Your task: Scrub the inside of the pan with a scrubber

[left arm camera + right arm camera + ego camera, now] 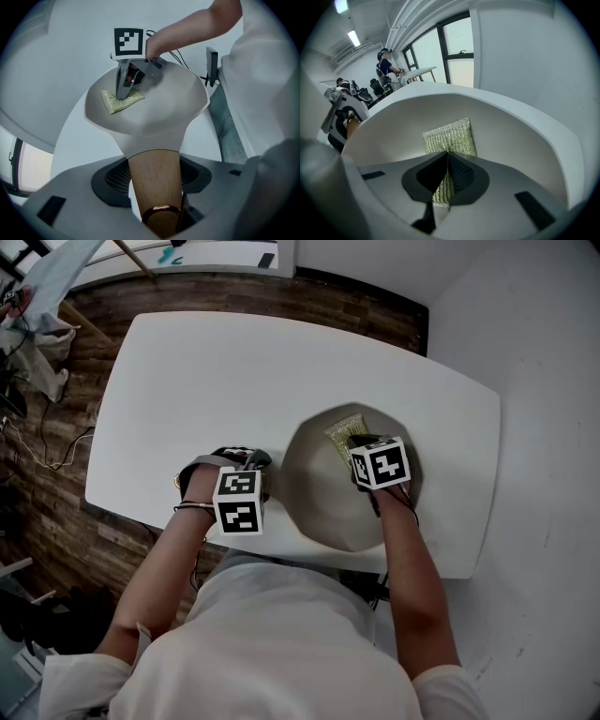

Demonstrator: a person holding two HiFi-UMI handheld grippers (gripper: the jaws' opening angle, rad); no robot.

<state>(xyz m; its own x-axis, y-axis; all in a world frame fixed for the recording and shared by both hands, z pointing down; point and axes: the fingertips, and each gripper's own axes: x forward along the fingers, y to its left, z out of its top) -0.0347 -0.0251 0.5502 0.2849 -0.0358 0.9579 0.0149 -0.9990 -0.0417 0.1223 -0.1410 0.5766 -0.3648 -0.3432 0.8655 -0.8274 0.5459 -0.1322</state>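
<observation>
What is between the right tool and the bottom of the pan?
A green scrubber, gripped by the right tool and lying inside the pan. The right gripper view shows it best.

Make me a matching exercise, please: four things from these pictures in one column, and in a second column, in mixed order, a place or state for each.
Column one:
1 scrubber
2 pan handle
3 pan
4 table

Column two:
A wooden, gripped between the jaws of the left gripper
B white, carries everything else
C greenish, pinched by the right gripper
D pale, stands on the table with the scrubber inside

Pairs: 1-C, 2-A, 3-D, 4-B.
</observation>
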